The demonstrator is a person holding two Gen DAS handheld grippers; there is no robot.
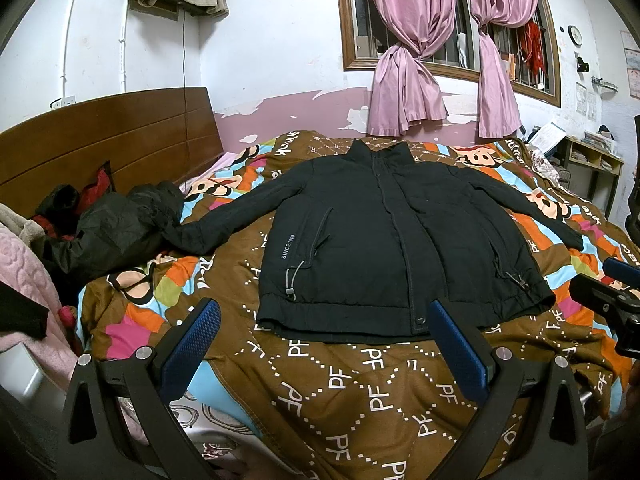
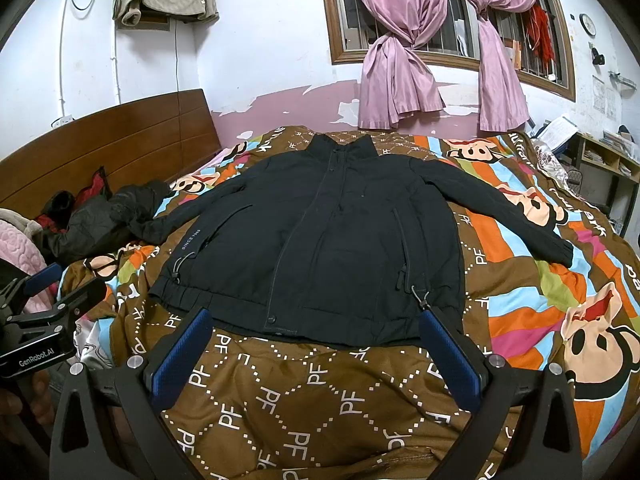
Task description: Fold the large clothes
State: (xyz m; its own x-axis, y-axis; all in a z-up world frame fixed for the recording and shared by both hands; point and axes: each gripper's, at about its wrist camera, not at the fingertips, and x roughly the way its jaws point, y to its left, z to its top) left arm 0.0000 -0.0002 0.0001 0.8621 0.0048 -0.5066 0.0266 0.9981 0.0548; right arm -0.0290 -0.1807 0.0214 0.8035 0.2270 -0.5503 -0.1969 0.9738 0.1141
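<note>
A black zip-up jacket (image 1: 400,236) lies flat, front up, on a patterned quilt (image 1: 360,392), collar toward the far wall and both sleeves spread out. It also shows in the right wrist view (image 2: 320,248). My left gripper (image 1: 324,316) is open and empty, held just short of the jacket's hem. My right gripper (image 2: 316,324) is open and empty, its fingertips level with the hem. The right gripper shows at the right edge of the left wrist view (image 1: 616,280). The left gripper shows at the left edge of the right wrist view (image 2: 52,284).
A crumpled dark garment (image 1: 112,232) lies by the left sleeve near the wooden headboard (image 1: 108,140). Pink bedding (image 1: 24,272) is piled at the left. Pink curtains (image 1: 408,80) hang on the far wall. A shelf (image 1: 592,160) stands at the right.
</note>
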